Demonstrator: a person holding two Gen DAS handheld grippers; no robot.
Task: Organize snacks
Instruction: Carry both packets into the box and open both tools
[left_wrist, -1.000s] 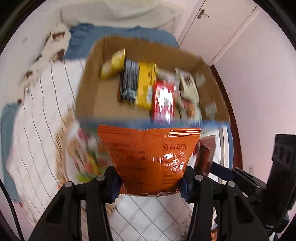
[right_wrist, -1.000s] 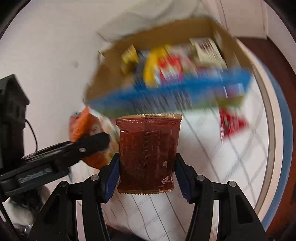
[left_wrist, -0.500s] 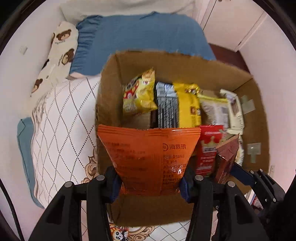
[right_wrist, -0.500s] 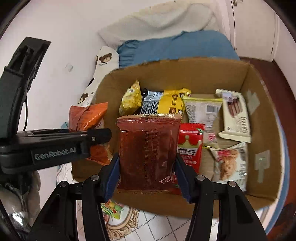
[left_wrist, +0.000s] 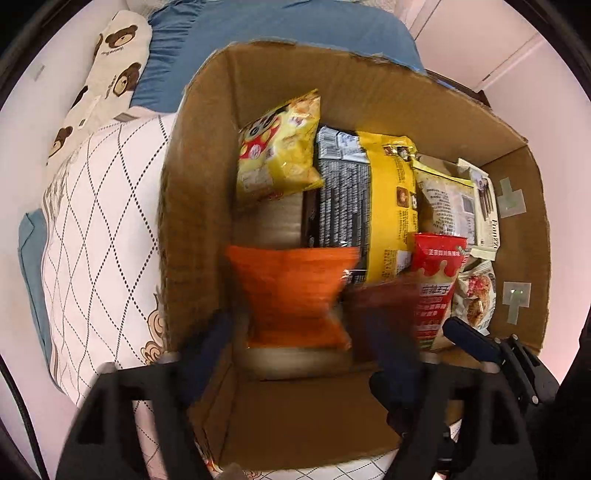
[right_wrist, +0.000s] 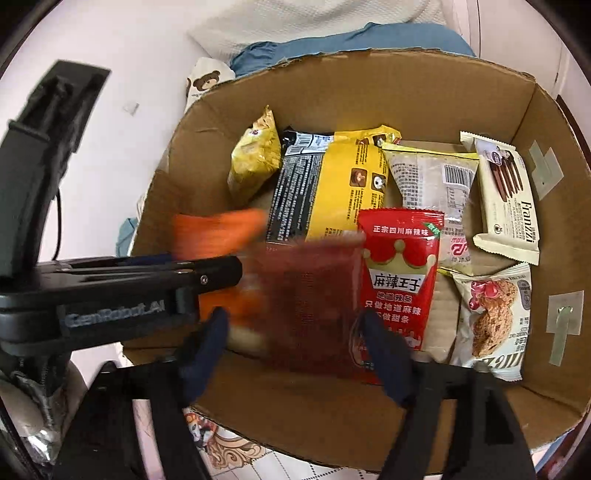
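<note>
An open cardboard box lies on the bed and holds several snack packets. My left gripper points down into its near left corner. Its jaws are opening, and a blurred orange packet hangs loose between them, clear of both pads. My right gripper is beside it, jaws also opening. A blurred dark red packet drops between its fingers, touching neither. A bright red packet lies just right of it.
A yellow bag, a black and yellow packet, white wafer packets and a cookie packet fill the box's far and right side. Around it are a quilted cover, a blue pillow and a bear pillow.
Both grippers came down over the box. Both sets of jaws went from shut on their packets to spread apart, and the orange and dark red packets are falling free.
</note>
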